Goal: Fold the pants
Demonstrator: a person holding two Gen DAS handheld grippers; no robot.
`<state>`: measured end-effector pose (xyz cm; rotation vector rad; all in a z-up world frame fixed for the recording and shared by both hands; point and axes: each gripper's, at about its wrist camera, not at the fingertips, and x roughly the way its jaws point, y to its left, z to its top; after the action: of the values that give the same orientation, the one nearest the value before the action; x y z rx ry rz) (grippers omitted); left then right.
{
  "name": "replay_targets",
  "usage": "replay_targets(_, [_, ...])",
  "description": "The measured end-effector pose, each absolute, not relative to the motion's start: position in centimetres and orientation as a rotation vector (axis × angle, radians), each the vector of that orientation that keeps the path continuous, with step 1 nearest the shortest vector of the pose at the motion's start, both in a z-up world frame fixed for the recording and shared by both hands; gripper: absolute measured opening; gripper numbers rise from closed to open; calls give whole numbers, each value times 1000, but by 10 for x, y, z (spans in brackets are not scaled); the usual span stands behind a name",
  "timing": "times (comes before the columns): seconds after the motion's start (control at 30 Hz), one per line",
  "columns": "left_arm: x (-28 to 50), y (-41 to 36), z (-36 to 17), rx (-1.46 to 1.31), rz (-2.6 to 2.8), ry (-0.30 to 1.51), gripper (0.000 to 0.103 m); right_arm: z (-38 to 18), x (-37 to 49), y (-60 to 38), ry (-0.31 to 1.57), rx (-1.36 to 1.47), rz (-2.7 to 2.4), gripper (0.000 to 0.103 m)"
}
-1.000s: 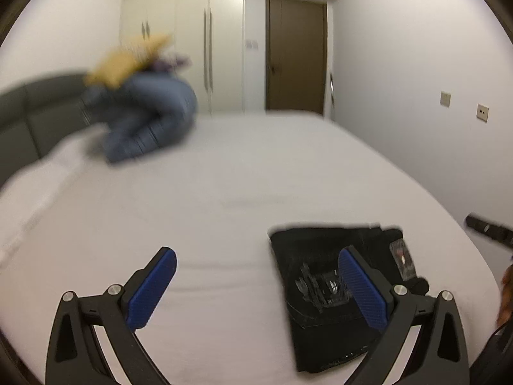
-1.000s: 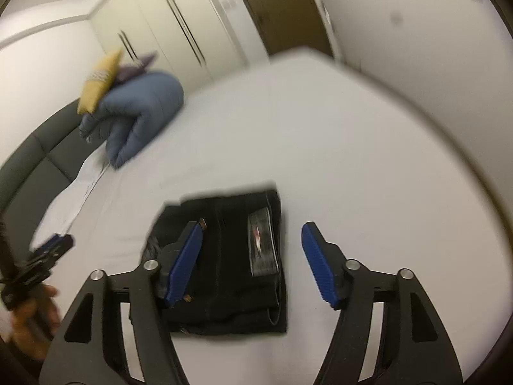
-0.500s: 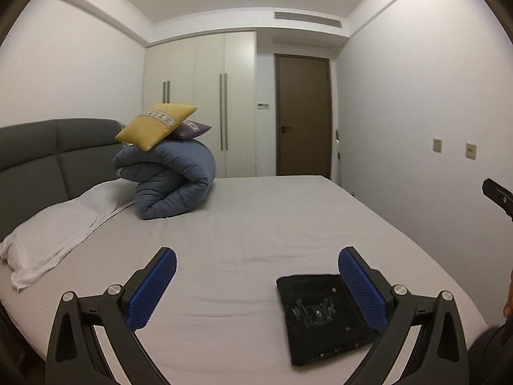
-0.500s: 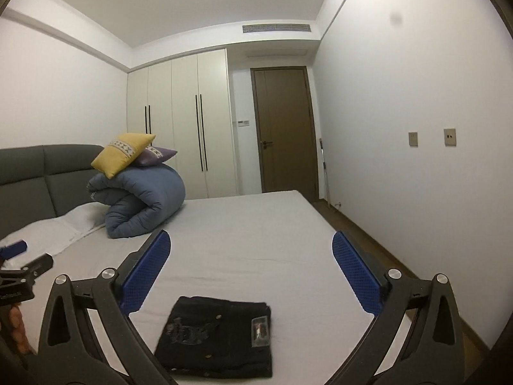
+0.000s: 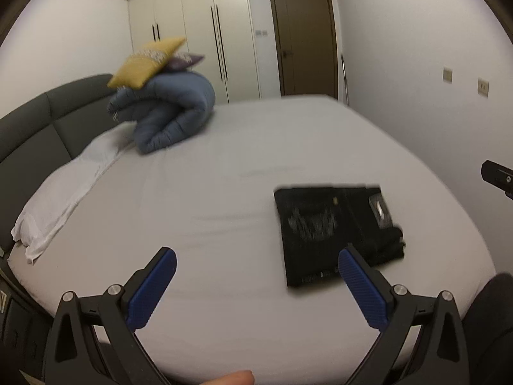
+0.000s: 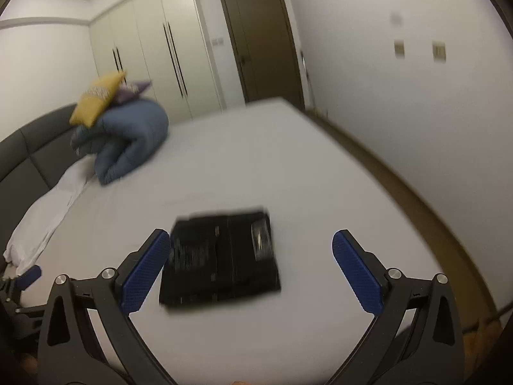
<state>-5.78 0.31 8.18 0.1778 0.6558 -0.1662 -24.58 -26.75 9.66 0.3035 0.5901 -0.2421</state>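
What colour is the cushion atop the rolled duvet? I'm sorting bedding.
Mustard yellow cushion with a pale patterned band, clearest in the left wrist view.

item: black pants point(image 5: 333, 231), also in the right wrist view point(image 6: 221, 256)
state: folded into a compact, roughly rectangular bundle, lying flat; blurred in both views
surface details: pale distressed marks on one half, a light tag or label near the far right corner
place from the left gripper point(image 5: 256, 284): ahead and to its right, the bundle's near corner beside the right pad, not between the pads
place from the right gripper point(image 6: 250, 272): just ahead, nearer the left pad, untouched by either
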Motion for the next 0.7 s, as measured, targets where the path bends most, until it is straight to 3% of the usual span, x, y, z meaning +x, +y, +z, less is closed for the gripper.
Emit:
replay_targets(0.4, [-43,-12,47,115,-199,804,103,48,-223,-276,687,268,-275,103])
replay_targets(0.7, [-29,-11,36,89,-202,845,103,53,-188,-268,718,220,-260,103])
